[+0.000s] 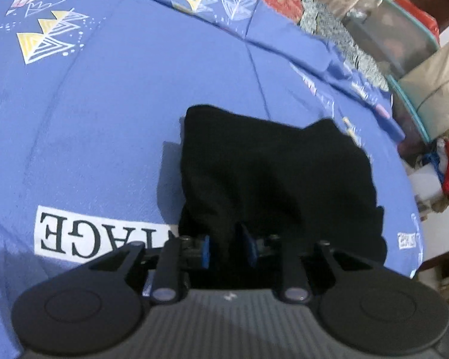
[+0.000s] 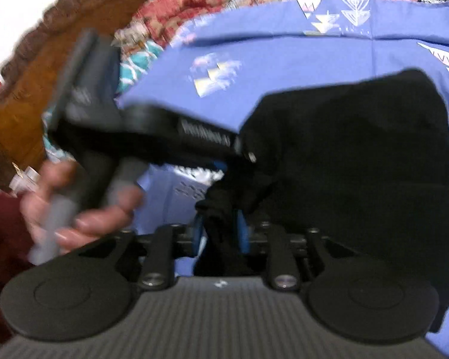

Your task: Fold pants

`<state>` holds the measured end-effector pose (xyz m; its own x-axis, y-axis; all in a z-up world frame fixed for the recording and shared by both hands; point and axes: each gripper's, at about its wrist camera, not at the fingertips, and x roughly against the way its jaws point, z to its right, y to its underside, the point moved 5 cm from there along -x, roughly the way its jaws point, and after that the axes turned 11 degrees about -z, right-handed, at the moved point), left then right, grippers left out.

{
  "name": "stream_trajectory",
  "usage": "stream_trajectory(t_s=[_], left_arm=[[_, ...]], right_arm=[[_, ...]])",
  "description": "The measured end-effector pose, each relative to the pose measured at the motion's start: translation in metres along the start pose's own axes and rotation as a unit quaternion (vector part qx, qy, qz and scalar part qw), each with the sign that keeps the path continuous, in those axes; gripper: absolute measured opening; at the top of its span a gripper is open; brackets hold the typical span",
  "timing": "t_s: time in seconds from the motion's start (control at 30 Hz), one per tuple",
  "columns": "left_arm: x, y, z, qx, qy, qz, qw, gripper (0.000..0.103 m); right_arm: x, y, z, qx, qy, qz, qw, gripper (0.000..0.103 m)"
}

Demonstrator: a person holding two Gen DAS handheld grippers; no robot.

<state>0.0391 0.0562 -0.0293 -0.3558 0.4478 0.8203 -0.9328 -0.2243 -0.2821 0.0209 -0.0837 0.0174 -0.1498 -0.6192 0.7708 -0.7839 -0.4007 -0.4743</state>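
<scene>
My left fingers are pinched narrow on a bunch of black cloth, and my right fingers grip another bunch of it the same way, blue pads pressed into the fabric on either side. Both hold the near edge of the pants, which hang from my grip and spread forward as a dark, partly folded heap on the bed. The cloth looks soft and limp, light enough to lift but likely to sag and slide, so I judge the hem or waistband edge the best place to hold. My left hand shows blurred on its handle. Under everything lies a blue sheet with printed triangles; a carved wooden headboard and stacked storage boxes stand around.
</scene>
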Motion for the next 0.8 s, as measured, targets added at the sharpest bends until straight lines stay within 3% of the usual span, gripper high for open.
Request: stream_trajectory(t_s=[0.03,0.07,0.1,0.13,0.27,0.4,0.47,0.5,0.53,0.6,0.73,0.8], left_arm=[[0.003,-0.001,0.002,-0.001,0.004,0.004,1.0000,0.034],[0.005,-0.001,0.002,-0.001,0.006,0.008,0.9999,0.041],[0.009,0.001,0.001,-0.001,0.005,0.013,0.9999,0.056],[0.014,0.002,0.002,0.000,0.004,0.018,0.9998,0.062],[0.022,0.011,0.019,-0.023,0.011,0.025,0.9994,0.065],[0.024,0.026,0.033,-0.058,-0.019,0.038,0.9974,0.066],[0.017,0.031,0.033,-0.069,-0.045,0.027,0.9963,0.065],[0.010,0.032,0.031,-0.070,-0.056,0.013,0.9959,0.065],[0.002,0.034,0.028,-0.065,-0.063,0.001,0.9959,0.067],[-0.004,0.036,0.021,-0.049,-0.056,-0.004,0.9972,0.072],[-0.003,0.031,0.015,-0.035,-0.040,-0.011,0.9985,0.074],[0.004,0.032,0.018,-0.041,-0.039,-0.001,0.9984,0.072]], right_arm=[[0.014,-0.002,0.001,-0.003,-0.007,0.018,1.000,0.041],[0.033,-0.005,0.003,-0.006,-0.008,0.046,0.999,0.042],[0.048,-0.006,0.005,-0.009,-0.006,0.067,0.998,0.043],[0.063,-0.010,0.012,-0.016,0.000,0.091,0.996,0.043],[0.092,-0.034,0.046,-0.051,0.062,0.134,0.988,0.043],[0.066,-0.045,0.073,-0.069,0.067,0.101,0.990,0.040],[0.034,-0.037,0.096,-0.076,0.152,0.055,0.984,0.041],[0.017,-0.032,0.118,-0.107,0.157,0.036,0.981,0.043],[0.015,-0.024,0.131,-0.144,0.138,0.047,0.979,0.048],[0.022,-0.019,0.143,-0.209,0.089,0.068,0.972,0.048],[0.038,-0.015,0.117,-0.163,0.136,0.070,0.975,0.051],[0.052,-0.011,0.113,-0.164,0.134,0.090,0.973,0.051]])
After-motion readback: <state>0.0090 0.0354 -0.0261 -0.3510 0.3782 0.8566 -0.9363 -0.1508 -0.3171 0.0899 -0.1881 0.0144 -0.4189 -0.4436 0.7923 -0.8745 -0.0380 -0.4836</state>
